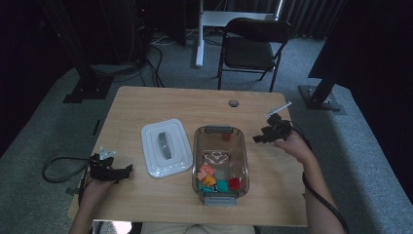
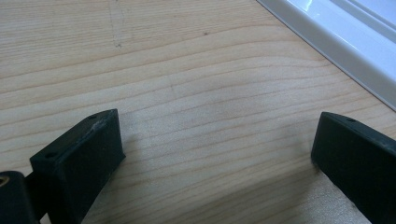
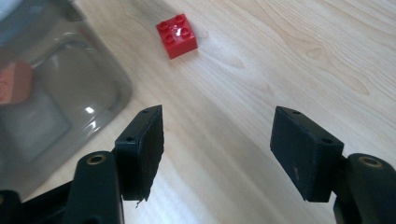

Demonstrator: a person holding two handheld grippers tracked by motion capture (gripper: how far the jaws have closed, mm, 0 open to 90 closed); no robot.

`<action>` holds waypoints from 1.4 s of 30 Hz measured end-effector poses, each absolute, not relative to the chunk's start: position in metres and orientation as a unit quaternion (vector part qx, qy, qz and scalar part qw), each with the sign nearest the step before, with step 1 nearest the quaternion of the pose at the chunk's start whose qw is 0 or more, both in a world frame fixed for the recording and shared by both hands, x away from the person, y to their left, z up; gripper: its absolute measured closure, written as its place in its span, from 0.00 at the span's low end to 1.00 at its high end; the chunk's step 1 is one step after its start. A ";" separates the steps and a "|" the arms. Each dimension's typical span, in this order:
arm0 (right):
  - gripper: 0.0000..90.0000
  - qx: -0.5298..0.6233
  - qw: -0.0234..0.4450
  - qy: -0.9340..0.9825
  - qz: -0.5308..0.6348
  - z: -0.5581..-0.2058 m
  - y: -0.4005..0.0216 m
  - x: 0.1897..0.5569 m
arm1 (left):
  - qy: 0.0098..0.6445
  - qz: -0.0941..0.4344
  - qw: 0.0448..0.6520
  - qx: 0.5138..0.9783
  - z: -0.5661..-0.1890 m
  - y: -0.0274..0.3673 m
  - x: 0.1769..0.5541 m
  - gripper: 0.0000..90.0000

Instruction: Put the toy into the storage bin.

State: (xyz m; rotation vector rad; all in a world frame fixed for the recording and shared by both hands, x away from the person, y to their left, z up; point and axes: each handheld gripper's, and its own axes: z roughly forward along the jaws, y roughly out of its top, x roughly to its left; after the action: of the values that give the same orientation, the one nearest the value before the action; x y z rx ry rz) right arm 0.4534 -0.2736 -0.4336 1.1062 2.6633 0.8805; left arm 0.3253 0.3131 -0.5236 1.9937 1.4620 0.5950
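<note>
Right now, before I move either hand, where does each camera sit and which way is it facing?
High view: above the person's side of the table, facing forward and down; both forearms, left tongs and right tongs show.
Left gripper view: rides the left tongs, facing bare wood and the edge of the white lid; its open jaws show.
Right gripper view: rides the right tongs, facing the red brick beside the clear container; its open jaws show.
Shared: high and left gripper views, the lid; high and right gripper views, the container.
</note>
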 end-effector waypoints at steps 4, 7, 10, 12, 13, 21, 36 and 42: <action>0.40 0.364 0.055 0.881 0.296 -0.445 -0.261 0.472 | 0.549 0.224 0.295 0.749 -0.524 0.313 0.325 0.03; 0.41 0.359 0.048 0.881 0.304 -0.450 -0.252 0.482 | 0.550 0.223 0.295 0.749 -0.524 0.313 0.325 0.03; 0.41 0.349 0.049 0.886 0.300 -0.455 -0.241 0.489 | 0.550 0.223 0.297 0.748 -0.524 0.313 0.325 0.03; 0.41 0.346 0.045 0.887 0.301 -0.456 -0.238 0.491 | 0.550 0.223 0.297 0.748 -0.524 0.313 0.325 0.03; 0.41 0.341 0.045 0.890 0.299 -0.459 -0.231 0.495 | 0.550 0.223 0.297 0.748 -0.524 0.313 0.325 0.03; 0.43 0.311 0.037 0.903 0.295 -0.468 -0.201 0.506 | 0.548 0.222 0.297 0.749 -0.524 0.314 0.325 0.03; 0.48 0.281 0.031 0.924 0.259 -0.492 -0.173 0.513 | 0.547 0.223 0.296 0.751 -0.524 0.314 0.325 0.03; 0.60 0.274 0.046 0.925 0.260 -0.496 -0.170 0.513 | 0.547 0.223 0.296 0.751 -0.524 0.314 0.325 0.03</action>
State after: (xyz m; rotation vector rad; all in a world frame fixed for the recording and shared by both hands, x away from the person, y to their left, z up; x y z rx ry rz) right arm 0.5128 -0.1697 -0.4962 0.8353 2.8228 0.7925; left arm 0.3254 0.3136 -0.5237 1.9960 1.4545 0.5919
